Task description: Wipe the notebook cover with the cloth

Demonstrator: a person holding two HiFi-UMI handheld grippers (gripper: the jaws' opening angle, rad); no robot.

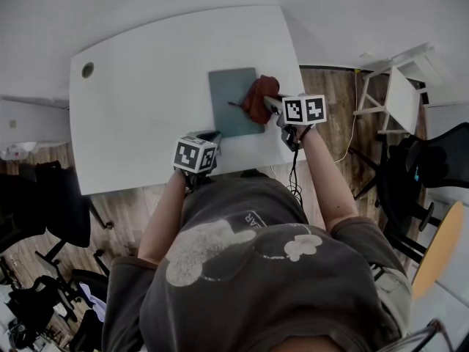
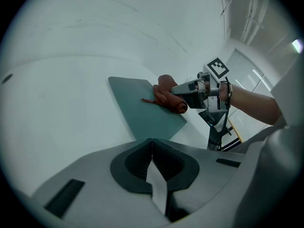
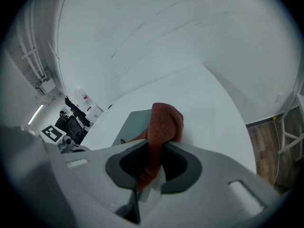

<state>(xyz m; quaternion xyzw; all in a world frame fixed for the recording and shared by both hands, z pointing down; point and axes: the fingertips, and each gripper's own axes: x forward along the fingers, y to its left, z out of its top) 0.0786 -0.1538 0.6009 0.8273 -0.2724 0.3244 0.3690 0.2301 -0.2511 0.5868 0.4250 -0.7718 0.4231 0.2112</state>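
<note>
notebook (image 1: 234, 101): grey-green, lying flat on white tabletop (image 1: 146, 86). cloth (image 1: 258, 99): rust-red, bunching on notebook's right edge. right gripper (image 3: 154, 148): forearm reaching in from notebook's right, jaws pinching cloth; only right gripper view showing cloth running down between them. left gripper (image 2: 152, 146): hovering near notebook's near corner, jaws pressing together, empty.

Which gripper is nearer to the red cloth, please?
Right. The right gripper grips the red cloth at the right edge of the teal notebook; the left gripper, shut and empty, sits by its near edge, clear of the cloth.
</note>
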